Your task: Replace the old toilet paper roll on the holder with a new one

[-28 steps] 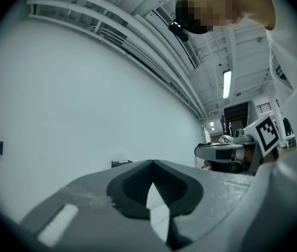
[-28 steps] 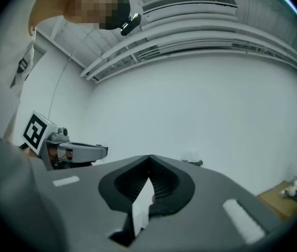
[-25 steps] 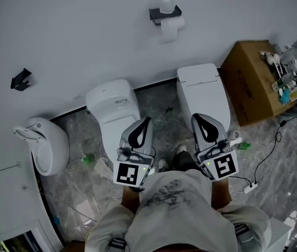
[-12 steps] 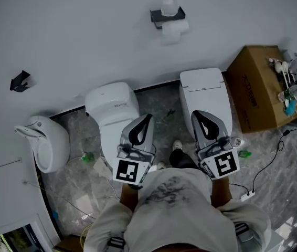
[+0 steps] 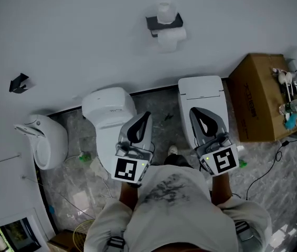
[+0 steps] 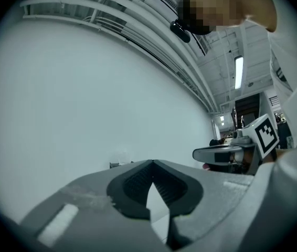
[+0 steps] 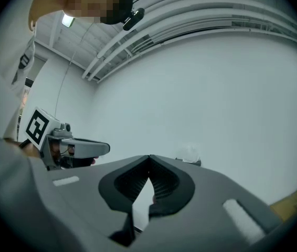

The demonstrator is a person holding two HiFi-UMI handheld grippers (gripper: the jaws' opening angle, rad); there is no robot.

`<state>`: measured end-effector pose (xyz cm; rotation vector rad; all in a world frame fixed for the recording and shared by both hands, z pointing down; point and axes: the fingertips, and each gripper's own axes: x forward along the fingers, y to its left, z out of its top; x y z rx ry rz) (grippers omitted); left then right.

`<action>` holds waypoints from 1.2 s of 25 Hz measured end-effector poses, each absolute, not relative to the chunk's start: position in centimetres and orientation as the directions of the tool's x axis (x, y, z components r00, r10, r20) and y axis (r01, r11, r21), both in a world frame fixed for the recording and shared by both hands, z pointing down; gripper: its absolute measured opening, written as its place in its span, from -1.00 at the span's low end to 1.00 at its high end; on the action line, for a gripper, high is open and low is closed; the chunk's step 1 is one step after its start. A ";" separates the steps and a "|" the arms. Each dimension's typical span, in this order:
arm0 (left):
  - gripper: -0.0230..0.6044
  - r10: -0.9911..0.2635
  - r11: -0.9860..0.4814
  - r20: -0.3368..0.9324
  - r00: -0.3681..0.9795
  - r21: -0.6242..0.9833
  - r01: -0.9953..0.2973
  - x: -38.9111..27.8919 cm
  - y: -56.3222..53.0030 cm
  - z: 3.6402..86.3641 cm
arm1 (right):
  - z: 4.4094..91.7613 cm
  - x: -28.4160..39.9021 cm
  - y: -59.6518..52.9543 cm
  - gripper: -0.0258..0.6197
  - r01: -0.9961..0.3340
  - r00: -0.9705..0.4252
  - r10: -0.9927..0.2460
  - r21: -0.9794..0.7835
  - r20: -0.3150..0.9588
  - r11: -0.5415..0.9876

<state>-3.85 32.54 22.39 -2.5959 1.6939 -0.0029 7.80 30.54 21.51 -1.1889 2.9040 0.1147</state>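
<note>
Here, seen from above, a person faces a white wall [image 5: 85,30] with a claw tool in each hand. The left gripper [image 5: 147,115] and the right gripper [image 5: 195,112] point level at the wall, side by side, each with its jaws pressed together and nothing between them. Up on the wall ahead is a dark holder [image 5: 152,23], with one toilet paper roll [image 5: 171,37] hanging under it and a second roll [image 5: 165,11] standing on top, both well apart from the grippers. Below stand a rounded toilet [image 5: 109,106] and a square toilet [image 5: 201,91], with a urinal [image 5: 46,140] at the left and a cardboard box [image 5: 261,96] at the right
</note>
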 end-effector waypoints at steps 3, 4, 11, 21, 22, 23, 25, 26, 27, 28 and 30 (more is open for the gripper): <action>-0.92 -0.919 -0.393 -0.023 0.394 -0.037 -0.919 -3.2 31.4 22.5 | 21.5 8.4 29.2 -0.92 -0.693 -0.721 -0.693 0.068 -0.029 0.718; -0.92 -0.919 -0.392 -0.019 0.393 -0.037 -0.919 -2.9 31.0 22.6 | 21.6 8.6 28.8 -0.92 -0.691 -0.722 -0.691 0.065 -0.030 0.720; -0.92 -0.923 -0.383 -0.001 0.384 -0.040 -0.923 -2.6 28.3 23.1 | 22.4 8.3 26.1 -0.92 -0.680 -0.734 -0.679 0.042 -0.037 0.732; -0.92 -0.919 -0.395 0.009 0.395 -0.032 -0.918 -4.1 22.3 23.8 | 23.1 6.7 20.2 -0.92 -0.693 -0.721 -0.693 0.037 -0.018 0.720; -0.92 -0.918 -0.396 0.010 0.396 -0.025 -0.918 -4.4 21.5 23.8 | 23.2 6.5 19.5 -0.92 -0.697 -0.717 -0.696 0.037 -0.017 0.717; -0.92 -0.917 -0.400 0.011 0.400 -0.020 -0.916 -4.6 20.7 23.9 | 23.2 6.3 18.7 -0.92 -0.700 -0.714 -0.700 0.039 -0.016 0.713; -0.92 -0.910 -0.414 0.008 0.414 -0.021 -0.910 -5.2 19.1 24.1 | 23.4 5.8 17.2 -0.92 -0.709 -0.705 -0.709 0.036 -0.010 0.704; -0.92 -0.907 -0.421 0.007 0.421 -0.024 -0.907 -5.5 18.3 24.2 | 23.5 5.5 16.4 -0.92 -0.714 -0.700 -0.714 0.032 -0.002 0.700; -0.92 -0.904 -0.427 0.009 0.427 -0.022 -0.904 -5.8 17.5 24.2 | 23.5 5.2 15.7 -0.92 -0.718 -0.696 -0.718 0.026 0.006 0.696; -0.92 -0.903 -0.429 0.014 0.429 -0.012 -0.903 -6.1 16.6 24.3 | 23.6 4.9 14.9 -0.92 -0.722 -0.692 -0.722 0.022 0.013 0.692; -0.92 -0.901 -0.433 0.026 0.433 0.011 -0.902 -6.6 15.0 24.4 | 23.6 4.3 13.4 -0.92 -0.729 -0.684 -0.729 0.022 0.022 0.684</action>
